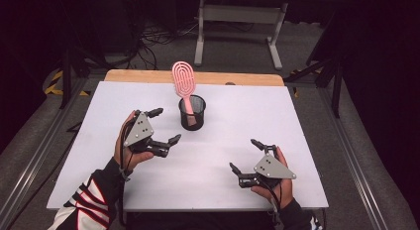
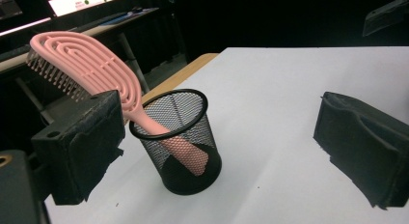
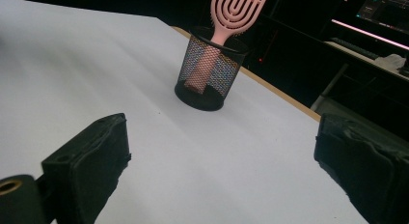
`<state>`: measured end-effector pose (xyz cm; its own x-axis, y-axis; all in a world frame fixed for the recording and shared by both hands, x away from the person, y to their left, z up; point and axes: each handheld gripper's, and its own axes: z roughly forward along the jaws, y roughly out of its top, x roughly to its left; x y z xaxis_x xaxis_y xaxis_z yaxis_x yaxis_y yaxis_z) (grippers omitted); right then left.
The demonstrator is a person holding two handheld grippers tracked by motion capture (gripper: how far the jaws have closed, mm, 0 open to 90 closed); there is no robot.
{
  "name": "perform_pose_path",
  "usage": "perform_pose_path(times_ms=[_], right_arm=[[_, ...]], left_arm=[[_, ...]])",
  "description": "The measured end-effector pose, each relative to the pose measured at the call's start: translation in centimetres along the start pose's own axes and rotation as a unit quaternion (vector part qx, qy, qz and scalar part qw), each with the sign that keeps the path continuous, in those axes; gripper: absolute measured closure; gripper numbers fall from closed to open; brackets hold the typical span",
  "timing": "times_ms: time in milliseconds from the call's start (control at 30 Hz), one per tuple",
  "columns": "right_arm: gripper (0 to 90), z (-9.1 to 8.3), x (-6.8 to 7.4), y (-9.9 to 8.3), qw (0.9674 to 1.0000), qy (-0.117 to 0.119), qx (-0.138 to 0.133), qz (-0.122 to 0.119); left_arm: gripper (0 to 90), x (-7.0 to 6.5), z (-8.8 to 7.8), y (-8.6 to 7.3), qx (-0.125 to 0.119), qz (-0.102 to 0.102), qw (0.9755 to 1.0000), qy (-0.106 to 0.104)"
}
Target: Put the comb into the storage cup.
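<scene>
The pink hairbrush stands handle-down in the black mesh cup at mid-desk, and with the left hand-held gripper beside it and the right hand-held gripper well apart (both gaping, empty), the reach seems just beginning, so next the left must close in on the brush.

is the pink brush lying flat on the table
No, the pink brush stands handle-down in the black mesh cup, leaning on its rim with the head sticking out above.

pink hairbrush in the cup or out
In: the pink hairbrush stands handle-down inside the black mesh cup, its head leaning over the rim.
</scene>
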<state>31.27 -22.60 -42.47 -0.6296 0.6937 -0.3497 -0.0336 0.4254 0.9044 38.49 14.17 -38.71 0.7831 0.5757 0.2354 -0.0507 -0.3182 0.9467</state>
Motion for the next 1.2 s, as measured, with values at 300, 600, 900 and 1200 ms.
perform_pose_path(times_ms=[300,600,900,1200], right_arm=[[5.7,0.0,0.0,0.0,1.0,0.0,0.0,0.0],[5.6,-0.1,0.1,0.1,1.0,-0.002,-0.001,0.0],[5.6,-0.2,0.0,0.2,1.0,-0.005,-0.004,0.0],[5.7,-0.4,0.0,0.3,0.9999,-0.007,-0.008,-0.002]], left_arm=[[4.5,-0.8,-0.6,-0.2,0.003,0.009,0.9999,-0.006],[4.3,-1.5,-1.6,-0.6,0.007,0.014,0.9999,-0.006],[4.4,-1.8,-2.6,-1.2,0.015,0.018,0.9997,-0.001],[4.4,-2.0,-3.6,-1.9,0.02,0.019,0.9996,0.004]])
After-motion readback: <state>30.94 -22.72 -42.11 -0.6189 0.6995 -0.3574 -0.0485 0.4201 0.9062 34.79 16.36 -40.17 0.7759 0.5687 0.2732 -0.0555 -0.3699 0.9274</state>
